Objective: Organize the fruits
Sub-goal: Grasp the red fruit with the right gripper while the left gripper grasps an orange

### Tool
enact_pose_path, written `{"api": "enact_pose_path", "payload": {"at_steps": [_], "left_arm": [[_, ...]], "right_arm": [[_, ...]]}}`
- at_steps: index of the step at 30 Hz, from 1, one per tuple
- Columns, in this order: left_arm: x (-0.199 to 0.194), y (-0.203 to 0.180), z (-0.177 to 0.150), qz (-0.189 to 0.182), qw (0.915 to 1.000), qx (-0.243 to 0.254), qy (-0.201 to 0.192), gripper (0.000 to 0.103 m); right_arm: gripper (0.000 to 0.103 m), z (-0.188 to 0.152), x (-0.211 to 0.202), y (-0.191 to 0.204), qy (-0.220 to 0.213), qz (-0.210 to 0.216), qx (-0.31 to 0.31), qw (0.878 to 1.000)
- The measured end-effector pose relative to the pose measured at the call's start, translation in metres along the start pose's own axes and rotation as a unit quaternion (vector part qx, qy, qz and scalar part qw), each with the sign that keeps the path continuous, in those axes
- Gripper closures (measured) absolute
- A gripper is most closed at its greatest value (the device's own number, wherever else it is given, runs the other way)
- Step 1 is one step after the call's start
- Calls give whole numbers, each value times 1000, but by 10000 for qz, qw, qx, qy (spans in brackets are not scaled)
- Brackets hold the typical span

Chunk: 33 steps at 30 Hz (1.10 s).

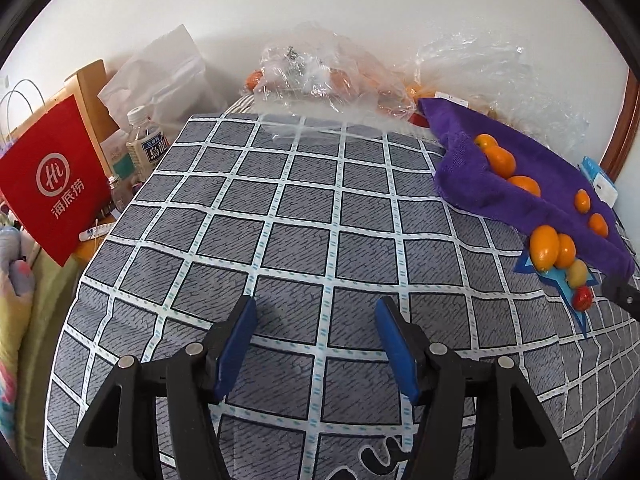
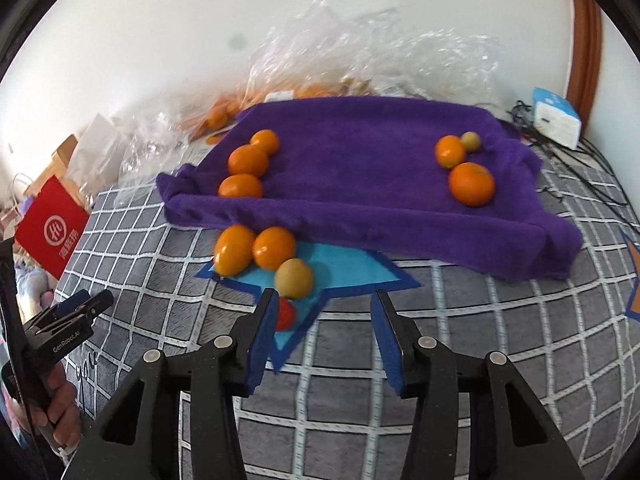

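A purple towel (image 2: 360, 168) lies on the checked cloth with three oranges (image 2: 248, 160) at its left and two oranges (image 2: 471, 183) plus a small yellowish fruit (image 2: 470, 141) at its right. On a blue star mat (image 2: 344, 268) lie two oranges (image 2: 274, 254), a yellow fruit (image 2: 294, 279) and a small red fruit (image 2: 286, 314). My right gripper (image 2: 324, 300) is open and empty, just in front of the mat, its left finger beside the red fruit. My left gripper (image 1: 316, 308) is open and empty over bare cloth, left of the towel (image 1: 520, 168) and the star mat fruits (image 1: 556, 252).
Crumpled clear plastic bags (image 1: 320, 76) holding more oranges lie at the back by the wall. A red paper bag (image 1: 52, 180), a water bottle (image 1: 146, 142) and clutter stand off the left edge. A white box (image 2: 556, 120) and cables lie back right. An orange star (image 2: 634, 276) shows at right.
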<state>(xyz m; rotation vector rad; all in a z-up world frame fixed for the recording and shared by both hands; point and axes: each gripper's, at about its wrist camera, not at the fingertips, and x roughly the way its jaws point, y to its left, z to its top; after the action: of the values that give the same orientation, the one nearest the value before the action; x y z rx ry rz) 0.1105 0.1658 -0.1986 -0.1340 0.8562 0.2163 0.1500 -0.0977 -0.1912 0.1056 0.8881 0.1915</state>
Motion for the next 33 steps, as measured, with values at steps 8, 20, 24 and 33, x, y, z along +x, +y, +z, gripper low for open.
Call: {"api": "enact_pose_path", "payload": {"at_steps": [8, 20, 24, 33], "left_arm": [[4, -4, -2, -27, 9999, 128, 76, 31], [3, -3, -2, -105, 9997, 184, 102, 25], [3, 0, -1, -65, 9998, 162, 138, 25], [-7, -33, 9, -365, 9986, 129, 354, 27]], "right_arm": [[69, -8, 30, 22, 232, 68, -222, 9995], [79, -17, 22, 20, 32, -63, -454, 9989], [79, -21, 4, -2, -231, -438, -492, 9976], [79, -24, -4, -67, -101, -638, -139, 9978]]}}
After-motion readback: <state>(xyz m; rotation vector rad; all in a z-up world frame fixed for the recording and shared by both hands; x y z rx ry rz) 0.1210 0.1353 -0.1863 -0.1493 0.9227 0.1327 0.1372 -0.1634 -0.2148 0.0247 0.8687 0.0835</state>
